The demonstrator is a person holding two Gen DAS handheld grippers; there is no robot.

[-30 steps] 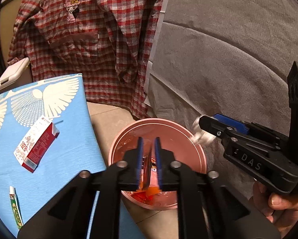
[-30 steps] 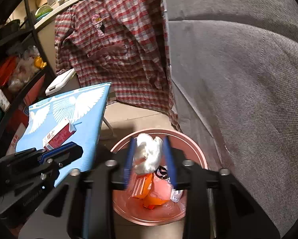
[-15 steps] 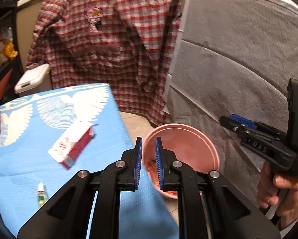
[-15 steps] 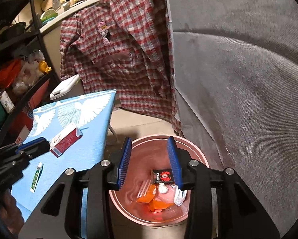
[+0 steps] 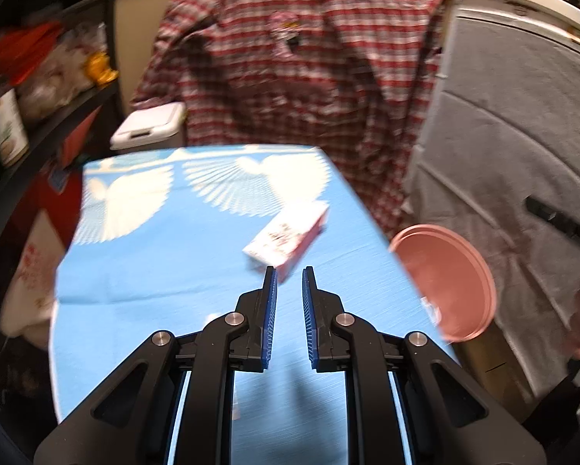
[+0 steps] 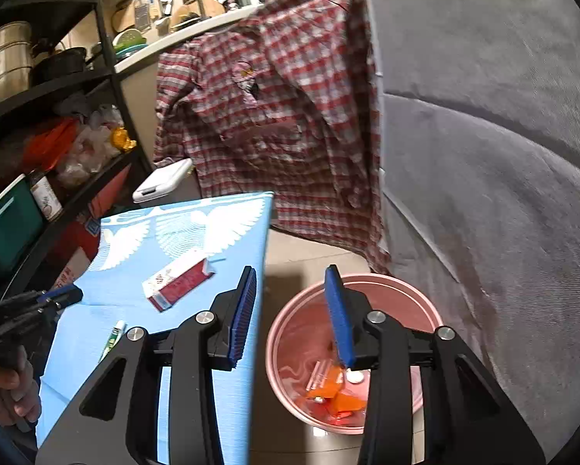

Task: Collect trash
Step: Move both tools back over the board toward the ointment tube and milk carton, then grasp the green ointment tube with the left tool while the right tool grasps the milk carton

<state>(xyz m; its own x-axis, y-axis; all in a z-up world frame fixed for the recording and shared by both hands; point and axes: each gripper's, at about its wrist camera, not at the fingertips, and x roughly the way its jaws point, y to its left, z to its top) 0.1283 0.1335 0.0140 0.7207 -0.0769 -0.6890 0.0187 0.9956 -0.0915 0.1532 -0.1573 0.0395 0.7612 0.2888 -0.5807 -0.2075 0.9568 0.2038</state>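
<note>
A red-and-white carton (image 5: 286,238) lies on the blue bird-print table (image 5: 154,263), just beyond the tips of my left gripper (image 5: 289,271). Its jaws stand a narrow gap apart with nothing between them. A small green-and-white tube (image 6: 113,339) lies nearer the table's front. Right of the table, on the floor, stands the pink bin (image 6: 367,279); orange wrappers (image 6: 328,387) and a white scrap (image 6: 355,376) lie in it. Above the bin's left rim my right gripper (image 6: 290,271) is closing, empty. The left gripper (image 6: 63,296) also shows at the right wrist view's left edge.
A red plaid shirt (image 6: 270,116) hangs behind the table. A grey covered sofa (image 6: 484,155) fills the right side. A black shelf (image 6: 57,116) crowded with pots and bags stands at the left, with a white lidded box (image 6: 164,180) by the table's far end.
My left gripper swung from above the bin to over the table; the orange wrapper is gone from it. My right gripper let the white wad fall into the bin and rose.
</note>
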